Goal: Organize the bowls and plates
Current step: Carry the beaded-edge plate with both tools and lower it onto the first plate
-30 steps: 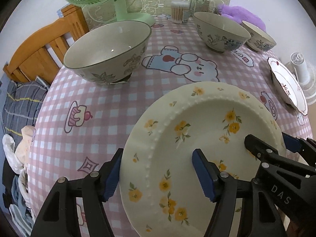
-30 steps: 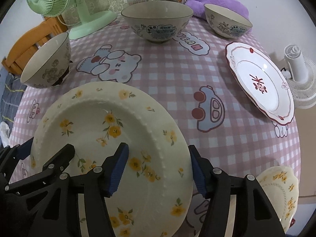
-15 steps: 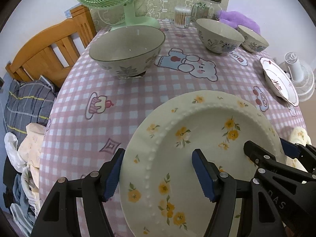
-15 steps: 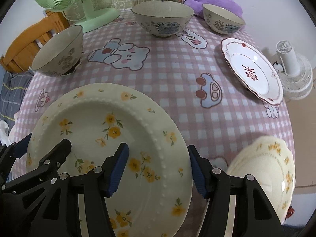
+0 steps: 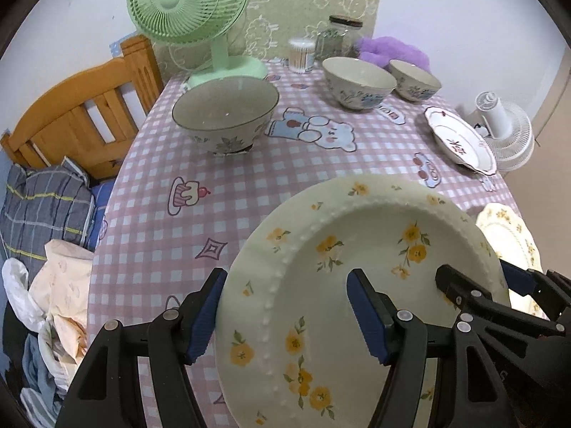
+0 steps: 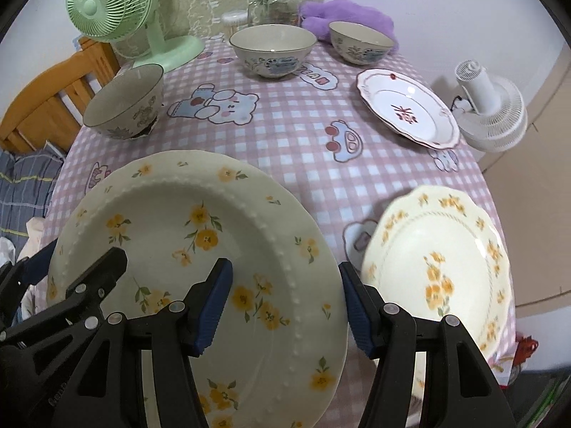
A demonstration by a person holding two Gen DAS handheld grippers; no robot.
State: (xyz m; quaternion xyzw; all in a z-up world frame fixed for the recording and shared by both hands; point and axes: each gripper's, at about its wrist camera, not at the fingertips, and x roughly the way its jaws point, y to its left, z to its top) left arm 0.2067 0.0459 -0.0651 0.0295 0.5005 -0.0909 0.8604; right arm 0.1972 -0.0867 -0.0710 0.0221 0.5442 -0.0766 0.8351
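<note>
A cream plate with yellow flowers is held up above the table's near edge. My left gripper is shut on its left rim. My right gripper is shut on its right rim. A smaller scalloped cream plate with yellow flowers lies on the table at the near right. A white plate with a red mark lies at the far right. Three bowls stand further back: one on the left, one in the middle, one at the back right.
The table has a pink checked cloth. A green fan, a glass jar, a cotton swab pot and a purple plush stand at the back. A white fan sits off the right edge. A wooden chair and clothes are on the left.
Both grippers have risen and drawn back with the flowered plate held between them. More of the table shows, and the scalloped plate at the near right has come into view.
</note>
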